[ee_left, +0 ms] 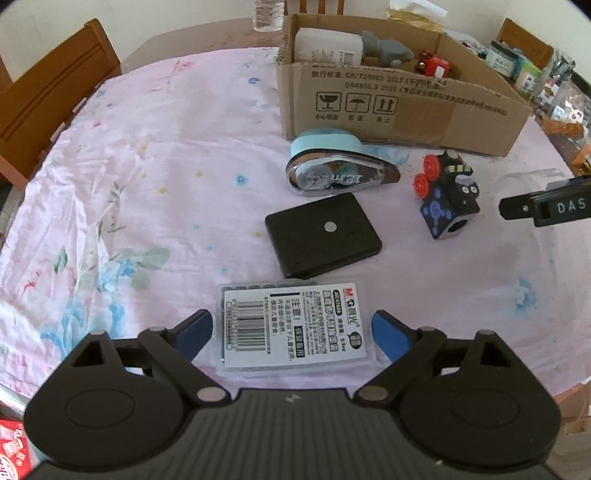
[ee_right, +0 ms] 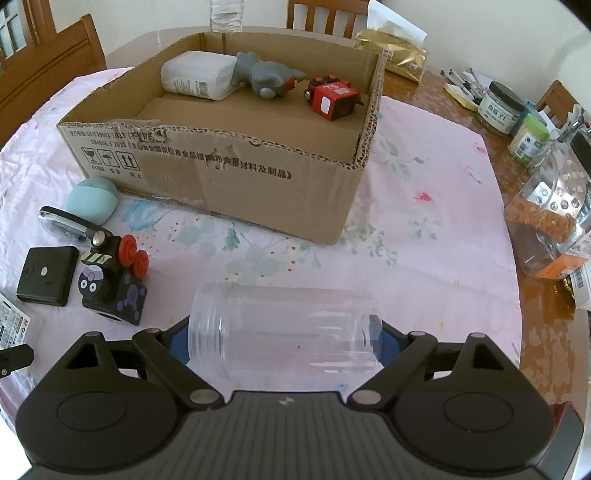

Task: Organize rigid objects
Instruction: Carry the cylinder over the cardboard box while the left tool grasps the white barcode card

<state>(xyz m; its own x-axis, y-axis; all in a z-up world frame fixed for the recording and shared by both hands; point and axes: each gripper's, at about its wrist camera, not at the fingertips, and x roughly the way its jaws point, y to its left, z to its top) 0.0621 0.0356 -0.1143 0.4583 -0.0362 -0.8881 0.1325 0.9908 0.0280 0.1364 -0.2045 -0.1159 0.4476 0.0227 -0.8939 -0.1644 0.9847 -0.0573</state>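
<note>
A cardboard box (ee_right: 221, 173) stands on the pink cloth and holds a white container (ee_right: 195, 75), a grey toy (ee_right: 264, 75) and a red toy car (ee_right: 332, 98). My left gripper (ee_left: 291, 332) is open, its fingers either side of a flat refill pack (ee_left: 295, 328) lying on the cloth. A black flat case (ee_left: 323, 234), a correction tape (ee_left: 340, 175) and a black toy with red wheels (ee_left: 445, 195) lie beyond it. My right gripper (ee_right: 280, 343) is wide open around a clear plastic jar (ee_right: 280, 332) lying on its side; I cannot tell whether the pads touch it.
Jars (ee_right: 500, 107), bags and packets crowd the bare wooden table at the right. A water bottle (ee_right: 225, 13) and wooden chairs (ee_left: 48, 99) stand behind and to the left. The right gripper's finger (ee_left: 546, 206) shows at the left view's right edge.
</note>
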